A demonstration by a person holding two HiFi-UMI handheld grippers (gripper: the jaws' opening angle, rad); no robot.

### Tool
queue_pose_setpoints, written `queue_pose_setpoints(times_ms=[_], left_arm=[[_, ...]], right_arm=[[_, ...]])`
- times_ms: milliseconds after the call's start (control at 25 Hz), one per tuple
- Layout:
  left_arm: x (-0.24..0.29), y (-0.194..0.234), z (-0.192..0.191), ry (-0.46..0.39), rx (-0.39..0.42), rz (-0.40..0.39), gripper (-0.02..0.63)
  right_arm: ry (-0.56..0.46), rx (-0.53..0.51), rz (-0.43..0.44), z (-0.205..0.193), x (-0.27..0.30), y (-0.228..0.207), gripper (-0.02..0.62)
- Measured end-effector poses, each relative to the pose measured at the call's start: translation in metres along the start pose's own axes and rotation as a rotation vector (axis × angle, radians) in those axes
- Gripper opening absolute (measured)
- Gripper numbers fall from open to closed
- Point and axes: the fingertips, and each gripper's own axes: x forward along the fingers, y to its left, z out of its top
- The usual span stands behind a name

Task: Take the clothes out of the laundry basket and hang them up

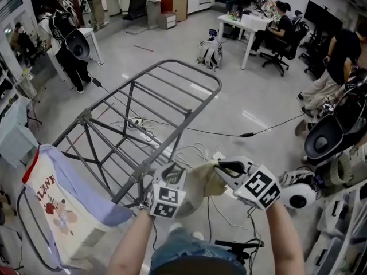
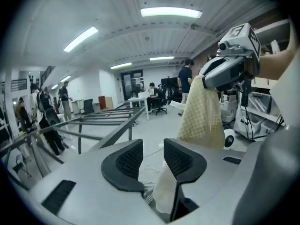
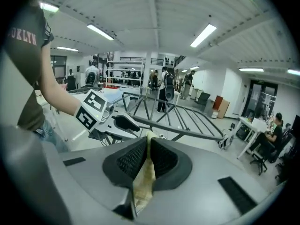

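Note:
A pale yellow cloth [image 1: 200,185] is stretched between my two grippers, above the near end of the grey drying rack [image 1: 155,96]. My right gripper [image 1: 221,166] is shut on one edge of it; in the right gripper view the cloth [image 3: 143,182] is pinched between the pads [image 3: 126,161]. My left gripper [image 1: 172,172] is at the cloth's other side. In the left gripper view its jaws [image 2: 152,149] stand apart with floor showing between the pads, and the cloth [image 2: 164,191] runs low along the right jaw's root. A white and lavender garment [image 1: 57,208] hangs on the rack's left wing.
Cables [image 1: 189,133] trail over the floor under and beside the rack. A white wheeled machine [image 1: 298,196] and dark equipment [image 1: 330,136] stand at the right. People sit at a desk [image 1: 246,22] far back, others stand at the left [image 1: 71,50]. A bag [image 1: 210,53] sits on the floor.

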Motion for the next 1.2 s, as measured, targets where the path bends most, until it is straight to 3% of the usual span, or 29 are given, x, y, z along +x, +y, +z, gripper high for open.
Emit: queue_pose_setpoints(times_ms=[320, 440, 560, 880, 1040, 1200], left_arm=[[0.039, -0.018, 0.057, -0.046, 0.273, -0.133, 0.271], [0.039, -0.040, 0.063, -0.061, 0.262, -0.261, 0.365], [0.033, -0.069, 0.066, -0.082, 0.241, -0.359, 0.396], [0.035, -0.125, 0.087, -0.148, 0.129, -0.383, 0.449], [0.022, -0.137, 0.084, -0.121, 0.242, -0.448, 0.453], [0.008, -0.109, 0.071, -0.066, 0.341, -0.562, 0.453]], right_arm=[[-0.048, -0.155, 0.010, 0.038, -0.055, -0.018, 0.026], [-0.073, -0.141, -0.058, 0.045, -0.066, -0.029, 0.026], [-0.102, -0.114, -0.114, 0.051, -0.075, -0.041, 0.026], [-0.129, -0.143, -0.165, 0.063, -0.087, -0.041, 0.026], [-0.100, -0.162, -0.119, 0.060, -0.094, -0.029, 0.026], [-0.050, -0.184, -0.068, 0.050, -0.105, -0.015, 0.026]])
